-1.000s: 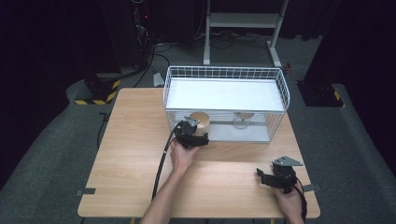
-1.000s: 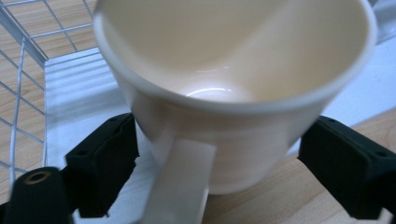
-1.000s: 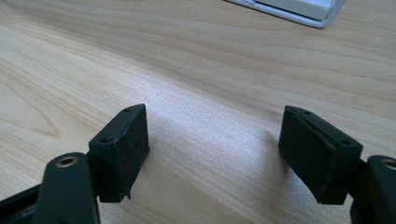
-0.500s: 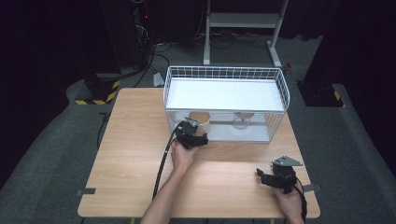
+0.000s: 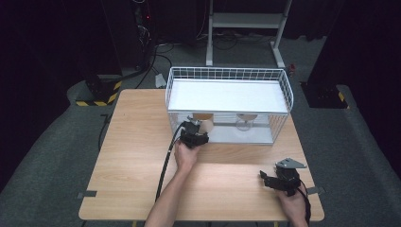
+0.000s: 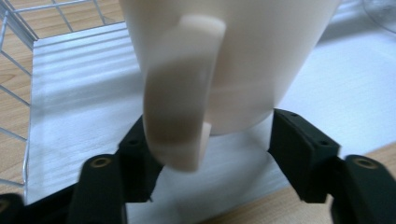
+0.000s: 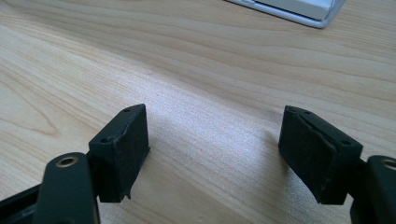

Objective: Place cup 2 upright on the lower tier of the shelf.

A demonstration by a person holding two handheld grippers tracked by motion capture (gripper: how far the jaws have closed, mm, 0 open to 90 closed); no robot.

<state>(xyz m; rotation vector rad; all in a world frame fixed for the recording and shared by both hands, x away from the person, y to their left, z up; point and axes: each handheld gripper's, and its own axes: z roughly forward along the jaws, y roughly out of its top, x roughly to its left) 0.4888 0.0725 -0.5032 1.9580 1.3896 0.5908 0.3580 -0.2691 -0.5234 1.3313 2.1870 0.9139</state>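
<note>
Dark floor surrounds the wooden table (image 5: 137, 156), where a white wire basket (image 5: 286, 92) stands. At its near wall, the left tool (image 5: 196, 130) has just closed on the cream mug (image 6: 224, 60), probably to lift it. Well apart from the basket, the right tool (image 5: 270, 178) rests half open, holding nothing.

Looks like a lab or recording studio here: a lone light-wood table (image 5: 142, 156) sits on grey carpet (image 5: 52, 156), black curtains (image 5: 56, 38) closing off the surroundings. Cables (image 5: 156, 52) snake across the floor, a yellow-and-black hazard-striped base (image 5: 99, 101) stands at the left, and a white metal stand (image 5: 246, 28) rises behind.
</note>
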